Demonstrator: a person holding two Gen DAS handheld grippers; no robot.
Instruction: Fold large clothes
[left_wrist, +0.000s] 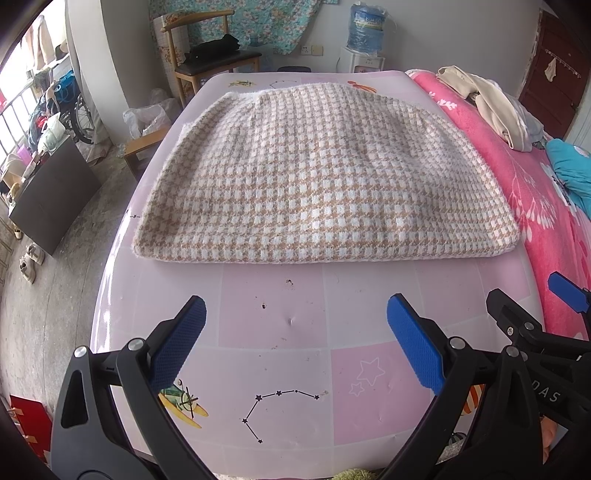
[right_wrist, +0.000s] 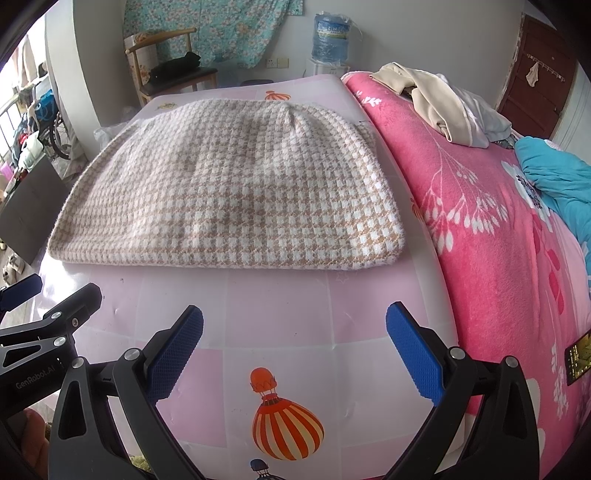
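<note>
A beige-and-white houndstooth garment (left_wrist: 317, 173) lies folded into a flat rectangle on the pink patterned mat (left_wrist: 280, 314); the right wrist view shows the same garment (right_wrist: 229, 188) on the mat (right_wrist: 280, 306). My left gripper (left_wrist: 295, 339) hovers over the bare mat short of the garment's near edge, open and empty. My right gripper (right_wrist: 294, 345) hangs the same way beside it, open with nothing between its blue pads. Each gripper shows at the edge of the other's view: the right gripper (left_wrist: 532, 310) and the left gripper (right_wrist: 55, 295).
A pink floral blanket (right_wrist: 498, 221) covers the bed to the right, with a heap of cream and white clothes (right_wrist: 443, 107) and a teal cloth (right_wrist: 554, 173) on it. A wooden chair (left_wrist: 210, 59) and a water dispenser (left_wrist: 365, 40) stand beyond the far edge. The floor drops off at left.
</note>
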